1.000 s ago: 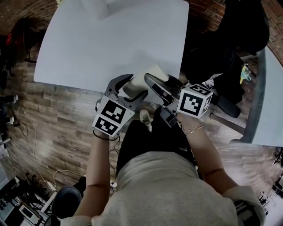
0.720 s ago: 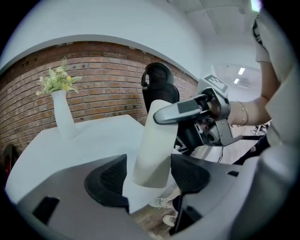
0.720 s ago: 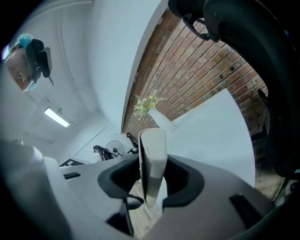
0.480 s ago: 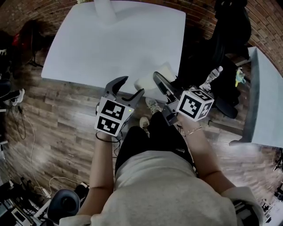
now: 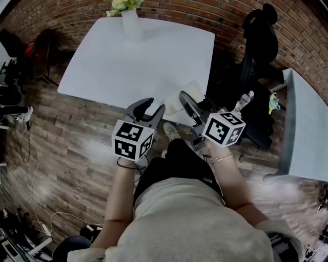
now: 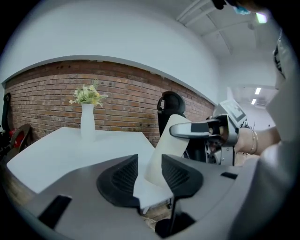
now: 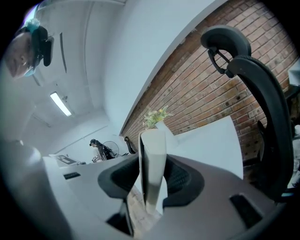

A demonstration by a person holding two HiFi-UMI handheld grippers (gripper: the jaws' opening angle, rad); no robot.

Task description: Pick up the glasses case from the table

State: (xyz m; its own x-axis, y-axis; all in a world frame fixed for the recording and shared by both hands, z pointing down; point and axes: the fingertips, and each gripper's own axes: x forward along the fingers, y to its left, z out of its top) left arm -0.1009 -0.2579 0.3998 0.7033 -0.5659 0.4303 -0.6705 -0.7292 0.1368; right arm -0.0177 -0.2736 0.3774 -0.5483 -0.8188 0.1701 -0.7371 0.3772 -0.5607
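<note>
A person stands at the near edge of a white table (image 5: 128, 61), a hand-held gripper in each hand. The glasses case (image 5: 178, 100) – white and flat – is up off the tabletop, above the table's near right corner. The right gripper (image 5: 181, 97) has it clamped: in the right gripper view both dark ribbed pads (image 7: 180, 178) press on the case's broad faces, and the case (image 7: 152, 154) stands edge-on and upright between them.

The left gripper (image 5: 156, 105) hovers just left of the case, over the table's near edge. Its jaws have just been closing and now stand partly apart, gripping nothing. In the left gripper view the case (image 6: 164, 140) shows through the gap just beyond the tips, tilted, with one jaw of the right gripper across its upper end. Whether it brushes the left gripper's pads cannot be told.

At the table's far edge stands a white vase (image 5: 130, 23) of pale flowers (image 5: 123, 5), well apart from the case. Behind the table runs a brick wall (image 5: 205, 15), and a black office chair (image 5: 259, 30) stands beside its far right corner. The table stands on a wooden floor (image 5: 66, 133).
</note>
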